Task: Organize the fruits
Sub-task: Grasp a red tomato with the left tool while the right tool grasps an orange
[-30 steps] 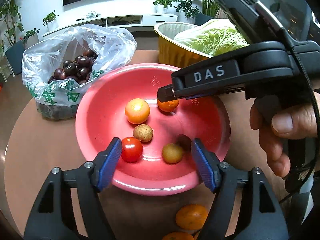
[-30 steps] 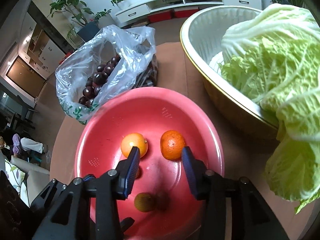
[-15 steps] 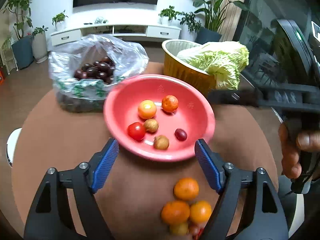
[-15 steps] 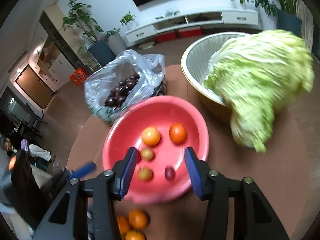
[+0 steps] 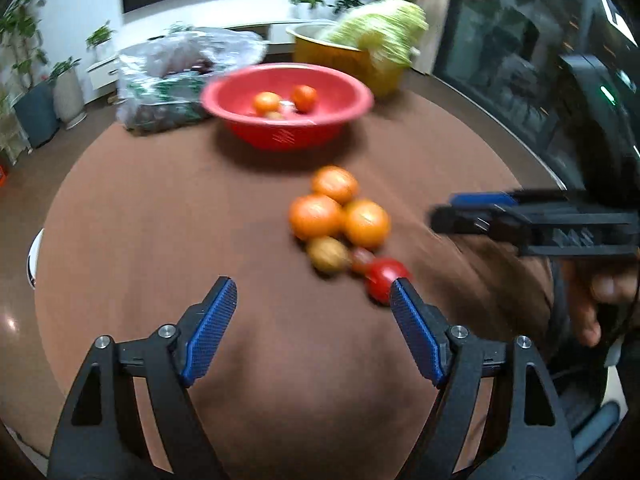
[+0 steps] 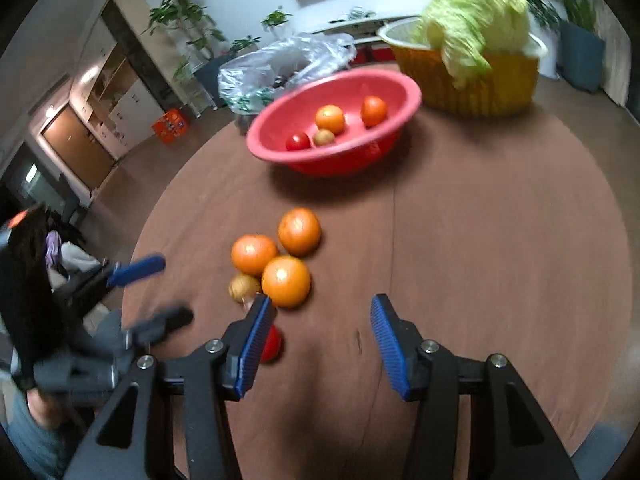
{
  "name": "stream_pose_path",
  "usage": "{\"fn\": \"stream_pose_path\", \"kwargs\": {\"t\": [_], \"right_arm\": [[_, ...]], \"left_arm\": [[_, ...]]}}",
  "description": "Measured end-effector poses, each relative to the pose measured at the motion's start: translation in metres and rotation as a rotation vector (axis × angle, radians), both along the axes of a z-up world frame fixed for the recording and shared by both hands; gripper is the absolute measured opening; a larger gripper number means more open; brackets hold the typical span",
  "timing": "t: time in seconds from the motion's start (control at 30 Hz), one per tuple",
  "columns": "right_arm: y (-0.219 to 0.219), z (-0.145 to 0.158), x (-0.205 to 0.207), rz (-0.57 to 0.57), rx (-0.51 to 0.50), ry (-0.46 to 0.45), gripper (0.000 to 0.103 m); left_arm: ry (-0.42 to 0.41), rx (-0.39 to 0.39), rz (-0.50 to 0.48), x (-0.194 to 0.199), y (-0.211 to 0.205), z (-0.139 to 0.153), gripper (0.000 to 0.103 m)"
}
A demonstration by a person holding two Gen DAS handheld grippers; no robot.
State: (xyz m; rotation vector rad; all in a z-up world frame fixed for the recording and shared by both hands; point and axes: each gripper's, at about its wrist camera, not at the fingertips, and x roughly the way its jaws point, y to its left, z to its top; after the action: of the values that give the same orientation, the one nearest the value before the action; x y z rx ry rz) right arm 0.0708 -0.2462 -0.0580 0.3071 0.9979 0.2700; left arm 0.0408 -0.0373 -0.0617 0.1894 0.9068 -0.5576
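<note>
A: Since both grippers have pulled back from the red bowl point(image 6: 334, 136) within the last second, the loose pile now fills mid-frame: three oranges point(image 6: 286, 282), a small brown fruit point(image 6: 244, 286), and a cherry tomato point(image 5: 386, 276).

B: Left gripper point(image 5: 312, 300)?

A: Jaws apart, empty, lower centre; the tomato sits just at its right finger. Right gripper point(image 6: 322, 322) likewise spread, holding nothing.

B: Bowl contents?

A: Upper centre: two orange fruits, a tomato, a brown one. Looks like a drop is finished; next pick likely comes from the pile.
</note>
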Motion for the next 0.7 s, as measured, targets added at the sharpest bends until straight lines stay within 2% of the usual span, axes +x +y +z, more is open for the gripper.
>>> {"fn": "stream_pose_path", "kwargs": {"t": [0.1, 0.2, 0.27, 0.33, 0.4, 0.7], "right_arm": [[0.000, -0.004, -0.005, -0.024, -0.007, 0.007, 0.055], [-0.004, -0.003, -0.014, -0.035, -0.020, -0.009, 0.055], [-0.008, -0.004, -0.018, -0.043, -0.019, -0.010, 0.055], [-0.013, -0.006, -0.022, -0.053, -0.020, -0.009, 0.055], [-0.016, -0.007, -0.023, -0.058, -0.017, -0.008, 0.055], [-0.016, -0.010, -0.025, -0.043, -0.007, -0.012, 0.055]], "left_arm": [[-0.010, 0.027, -0.006, -0.012, -0.015, -0.007, 0.078], [0.022, 0.022, -0.013, -0.009, -0.032, -0.017, 0.076], [0.048, 0.036, -0.002, -0.004, -0.040, -0.026, 0.063], [0.077, 0.031, 0.010, 0.000, -0.044, -0.034, 0.058], [0.097, 0.019, 0.016, 0.004, -0.046, -0.039, 0.058], [0.085, 0.027, 0.016, 0.011, -0.061, -0.041, 0.058]]}}
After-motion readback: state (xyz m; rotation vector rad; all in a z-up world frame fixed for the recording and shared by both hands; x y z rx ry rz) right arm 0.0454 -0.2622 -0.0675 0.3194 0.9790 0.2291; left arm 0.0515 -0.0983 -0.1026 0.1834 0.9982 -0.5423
